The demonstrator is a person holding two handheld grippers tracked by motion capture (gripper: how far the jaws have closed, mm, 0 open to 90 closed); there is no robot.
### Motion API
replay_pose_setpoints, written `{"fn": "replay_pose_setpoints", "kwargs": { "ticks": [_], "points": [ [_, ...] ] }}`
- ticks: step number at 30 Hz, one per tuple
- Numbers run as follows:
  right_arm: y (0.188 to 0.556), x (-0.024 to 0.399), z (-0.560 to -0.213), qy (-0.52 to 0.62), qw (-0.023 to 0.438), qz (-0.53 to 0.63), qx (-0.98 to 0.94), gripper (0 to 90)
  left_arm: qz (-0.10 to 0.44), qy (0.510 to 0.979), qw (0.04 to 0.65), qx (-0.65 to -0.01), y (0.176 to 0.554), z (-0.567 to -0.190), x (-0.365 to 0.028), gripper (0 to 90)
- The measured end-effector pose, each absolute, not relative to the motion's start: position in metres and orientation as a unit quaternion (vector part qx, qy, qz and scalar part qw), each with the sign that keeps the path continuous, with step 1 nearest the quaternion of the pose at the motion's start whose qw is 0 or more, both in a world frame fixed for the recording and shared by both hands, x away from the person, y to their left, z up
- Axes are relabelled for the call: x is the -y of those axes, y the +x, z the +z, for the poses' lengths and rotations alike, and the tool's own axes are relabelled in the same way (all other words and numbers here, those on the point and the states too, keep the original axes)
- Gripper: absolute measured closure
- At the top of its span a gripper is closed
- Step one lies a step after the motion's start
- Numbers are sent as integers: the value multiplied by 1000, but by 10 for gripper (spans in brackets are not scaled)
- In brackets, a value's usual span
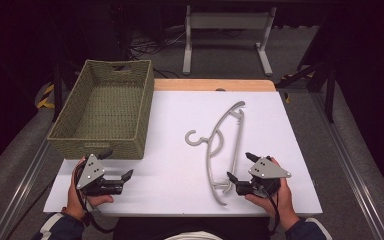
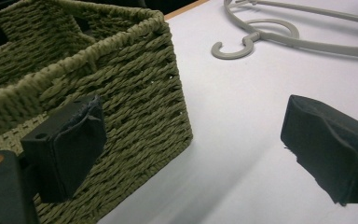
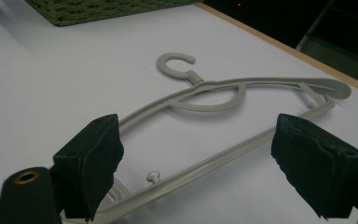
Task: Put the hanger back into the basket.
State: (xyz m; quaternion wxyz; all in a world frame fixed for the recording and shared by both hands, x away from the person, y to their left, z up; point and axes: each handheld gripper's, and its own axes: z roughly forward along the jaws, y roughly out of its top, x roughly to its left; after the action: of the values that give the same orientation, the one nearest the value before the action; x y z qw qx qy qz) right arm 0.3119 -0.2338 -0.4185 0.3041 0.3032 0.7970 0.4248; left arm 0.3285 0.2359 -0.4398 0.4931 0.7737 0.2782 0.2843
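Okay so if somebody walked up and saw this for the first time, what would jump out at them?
Probably the grey plastic hanger lying flat in the middle of the white table top, hook pointing left. Next, the green woven basket on the table's far left. Then the two hand-held tongs at the near edge: the left tongs open just in front of the basket, and the right tongs open beside the hanger's near end.

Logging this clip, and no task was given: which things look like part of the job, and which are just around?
Likely in play: grey hanger, woven basket, left gripper, right gripper, both open.

Just around: white table frame, floor cables.
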Motion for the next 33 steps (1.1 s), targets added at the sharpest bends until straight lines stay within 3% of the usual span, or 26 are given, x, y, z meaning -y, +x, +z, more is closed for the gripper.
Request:
{"fn": "replay_pose_setpoints", "kwargs": {
  "ticks": [10, 15, 22, 25, 28, 33],
  "points": [
    [311, 215, -411, 307, 240, 407, -826, 212, 271, 783, 489, -273, 329, -441, -236, 77],
    [312, 189, -415, 303, 199, 354, -862, 274, 259, 789, 487, -269, 330, -443, -234, 78],
    [328, 165, -429, 322, 132, 285, -893, 291, 256, 790, 489, -266, 329, -443, -233, 83],
    [340, 158, -436, 335, 102, 265, -898, 345, 247, 794, 488, -265, 331, -444, -231, 85],
    [346, 153, -440, 334, 95, 251, -904, 379, 245, 798, 484, -262, 331, -445, -230, 85],
    [353, 147, -437, 321, 96, 238, -912, 516, 240, 802, 481, -261, 332, -446, -228, 88]
  ]
}}
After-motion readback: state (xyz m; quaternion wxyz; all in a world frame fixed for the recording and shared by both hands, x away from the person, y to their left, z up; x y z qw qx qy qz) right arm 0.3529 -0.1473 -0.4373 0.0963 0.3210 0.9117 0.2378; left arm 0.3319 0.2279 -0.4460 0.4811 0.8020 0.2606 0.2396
